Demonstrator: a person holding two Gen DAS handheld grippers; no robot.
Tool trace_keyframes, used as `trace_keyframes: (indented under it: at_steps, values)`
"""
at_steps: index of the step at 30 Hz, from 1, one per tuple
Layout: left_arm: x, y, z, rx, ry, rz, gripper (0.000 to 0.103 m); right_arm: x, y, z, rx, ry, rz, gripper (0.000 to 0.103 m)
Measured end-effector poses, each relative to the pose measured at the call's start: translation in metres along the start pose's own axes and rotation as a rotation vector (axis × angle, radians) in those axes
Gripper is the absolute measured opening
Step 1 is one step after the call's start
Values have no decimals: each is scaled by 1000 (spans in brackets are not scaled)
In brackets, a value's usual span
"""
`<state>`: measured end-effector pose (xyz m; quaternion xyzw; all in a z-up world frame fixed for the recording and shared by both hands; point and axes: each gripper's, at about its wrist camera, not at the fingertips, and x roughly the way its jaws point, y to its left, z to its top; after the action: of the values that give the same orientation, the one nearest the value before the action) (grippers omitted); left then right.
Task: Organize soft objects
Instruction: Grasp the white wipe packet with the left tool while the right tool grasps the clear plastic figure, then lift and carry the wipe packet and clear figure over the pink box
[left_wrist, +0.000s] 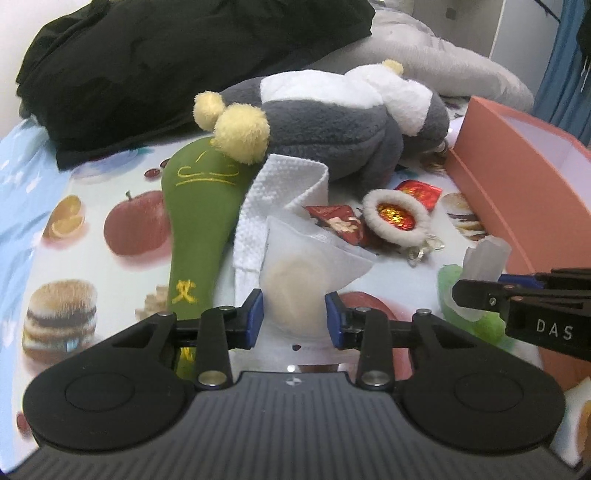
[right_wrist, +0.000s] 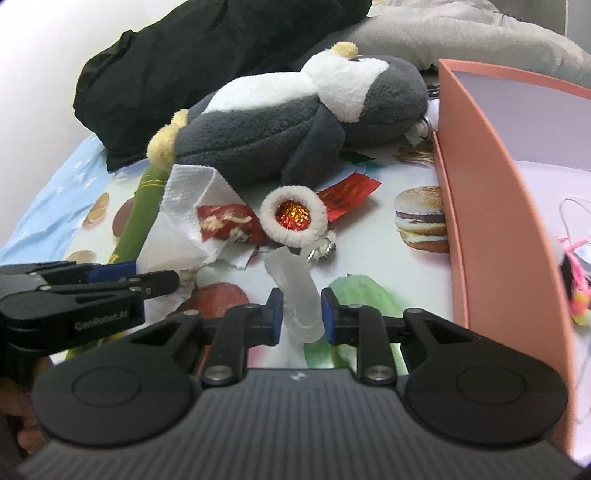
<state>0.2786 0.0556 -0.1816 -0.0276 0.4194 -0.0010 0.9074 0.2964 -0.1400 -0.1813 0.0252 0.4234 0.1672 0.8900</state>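
My left gripper (left_wrist: 294, 314) has its blue pads against the sides of a translucent white pouch (left_wrist: 299, 273) holding a pale round pad, on the fruit-print cloth. My right gripper (right_wrist: 302, 314) is closed on a frosted translucent soft tube (right_wrist: 295, 291), which also shows in the left wrist view (left_wrist: 484, 258). Beyond lie a white waffle cloth (left_wrist: 273, 192), a green embroidered pouch (left_wrist: 199, 221), a grey-and-white plush (left_wrist: 332, 122) with yellow pom-poms, a fuzzy white ring charm (right_wrist: 293, 216) with a red foil centre, and red packets (right_wrist: 225, 221).
An open salmon-pink box (right_wrist: 491, 206) stands at the right, with a pink stringed item (right_wrist: 576, 273) inside. A black garment (left_wrist: 166, 62) and a grey pillow (left_wrist: 443, 62) lie at the back. The left gripper's side (right_wrist: 74, 295) shows in the right wrist view.
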Motion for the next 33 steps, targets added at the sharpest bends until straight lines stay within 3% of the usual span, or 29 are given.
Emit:
trace_keyframes:
  at_steps: [14, 33]
  values:
    - [-88, -23, -31, -95, -30, -76, 41, -92, 10, -26, 10, -80, 2, 26]
    - [-191, -70, -58, -50, -124, -172, 41, -198, 10, -67, 8, -205, -37, 26]
